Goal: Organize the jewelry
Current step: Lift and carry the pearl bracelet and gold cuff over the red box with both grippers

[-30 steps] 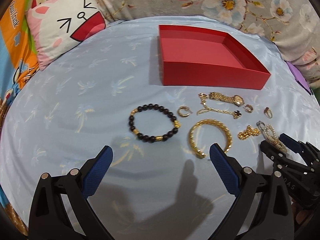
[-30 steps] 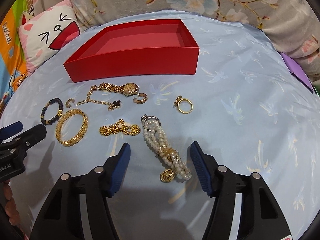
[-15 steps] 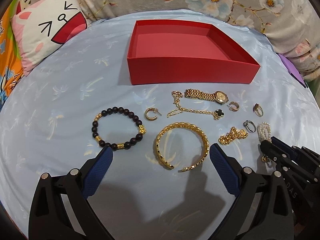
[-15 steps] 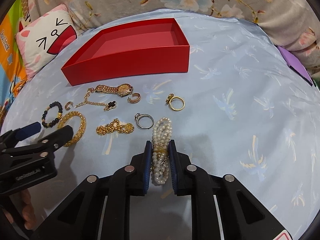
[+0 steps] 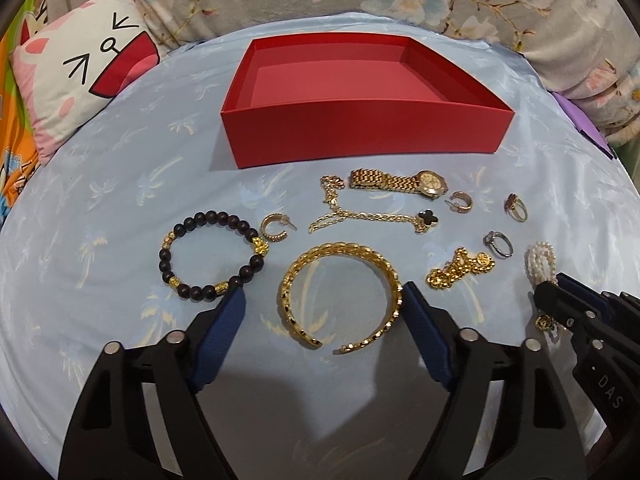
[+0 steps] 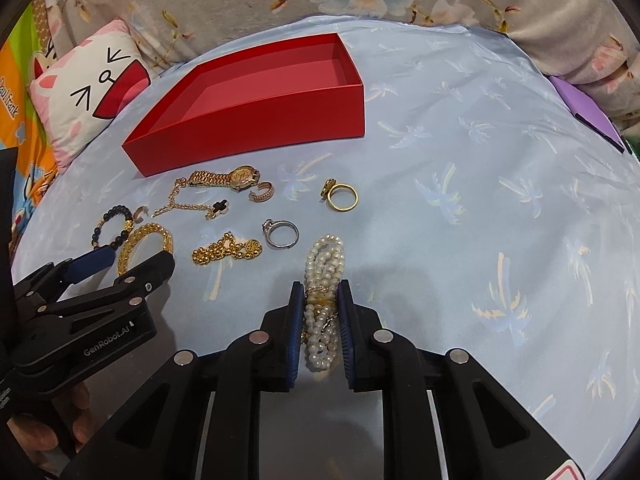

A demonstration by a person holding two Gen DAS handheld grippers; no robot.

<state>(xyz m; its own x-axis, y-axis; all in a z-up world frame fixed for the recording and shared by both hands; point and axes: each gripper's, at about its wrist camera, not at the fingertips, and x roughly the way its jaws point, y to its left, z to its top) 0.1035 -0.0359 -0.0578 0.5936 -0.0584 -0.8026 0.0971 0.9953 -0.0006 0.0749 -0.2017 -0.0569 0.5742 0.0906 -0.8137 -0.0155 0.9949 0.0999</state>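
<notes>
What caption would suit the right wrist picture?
Right claw shut on a pearl bracelet, red box waiting beyond the scattered gold jewelry.

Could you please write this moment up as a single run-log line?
right gripper: shut on pearl bracelet | left gripper: open around gold bangle | red box: empty

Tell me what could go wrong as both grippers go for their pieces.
The right gripper pinches the pearl bracelet mid-length, so the loose strands may sag or snag when lifted. The open left gripper straddles the gold bangle, and one fingertip nearly touches the black bead bracelet, which it may drag.
</notes>
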